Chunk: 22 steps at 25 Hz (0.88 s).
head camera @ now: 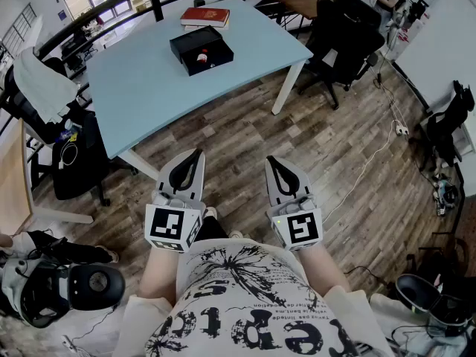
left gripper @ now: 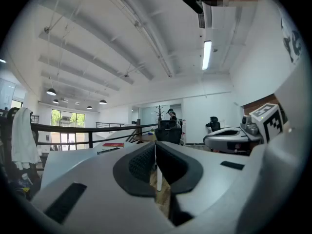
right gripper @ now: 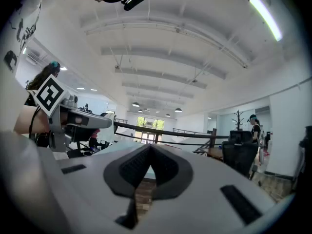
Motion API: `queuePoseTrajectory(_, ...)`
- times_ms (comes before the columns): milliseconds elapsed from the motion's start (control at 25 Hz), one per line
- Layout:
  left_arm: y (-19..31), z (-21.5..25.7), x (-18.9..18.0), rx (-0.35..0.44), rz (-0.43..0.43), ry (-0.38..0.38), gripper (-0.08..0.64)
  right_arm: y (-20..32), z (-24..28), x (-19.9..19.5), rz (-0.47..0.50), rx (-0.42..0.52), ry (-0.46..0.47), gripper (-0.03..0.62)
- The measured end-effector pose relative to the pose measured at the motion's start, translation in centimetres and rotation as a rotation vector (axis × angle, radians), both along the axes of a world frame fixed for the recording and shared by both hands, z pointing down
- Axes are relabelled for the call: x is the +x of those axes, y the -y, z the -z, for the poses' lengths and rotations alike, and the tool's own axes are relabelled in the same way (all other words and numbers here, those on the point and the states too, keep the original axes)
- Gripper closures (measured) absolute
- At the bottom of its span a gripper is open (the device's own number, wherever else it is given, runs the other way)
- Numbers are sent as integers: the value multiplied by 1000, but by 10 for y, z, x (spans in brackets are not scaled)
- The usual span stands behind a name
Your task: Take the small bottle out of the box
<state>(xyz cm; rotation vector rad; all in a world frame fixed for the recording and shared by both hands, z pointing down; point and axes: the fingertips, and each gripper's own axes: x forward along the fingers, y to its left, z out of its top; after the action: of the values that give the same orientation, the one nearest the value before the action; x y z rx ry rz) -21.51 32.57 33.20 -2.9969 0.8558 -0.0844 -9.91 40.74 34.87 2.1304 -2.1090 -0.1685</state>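
The white printed T-shirt (head camera: 253, 303) carries big black letters, partly cut off, roughly "repre". The small lines above them are too fine to read. Far beyond the T-shirt, the cover print on the flat red book (head camera: 205, 16) is illegible.

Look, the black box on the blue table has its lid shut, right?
Not quite: the black box on the blue table is open, with a small red-and-white thing showing inside. The head view shows this.

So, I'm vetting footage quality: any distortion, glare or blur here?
Head view: soft even daylight, blue table sharp, edges bowed. Left gripper view: strong fisheye, black corners, ceiling lamp blown out. Right gripper view: same fisheye, strip light glaring.
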Motion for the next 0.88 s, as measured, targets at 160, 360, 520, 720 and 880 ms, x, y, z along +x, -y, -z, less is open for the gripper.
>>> queuePoseTrajectory(160, 1, -1, 5, 1, 1, 15, 540, 0, -1, 7, -5, -6, 7, 584)
queuePoseTrajectory(360, 6, -4, 14, -5, -6, 22, 540, 5, -2, 16, -17, 6, 24, 584)
queuePoseTrajectory(520, 10, -8, 22, -13, -11, 30, 540, 9, -3, 29, -38, 17, 62, 583)
queuePoseTrajectory(720, 22, -17, 28, -26, -5, 40, 540, 21, -11, 41, -41, -8, 67, 583)
queuePoseTrajectory(880, 48, -25, 36, -38, 13, 35, 540, 41, -20, 50, -49, -21, 70, 583)
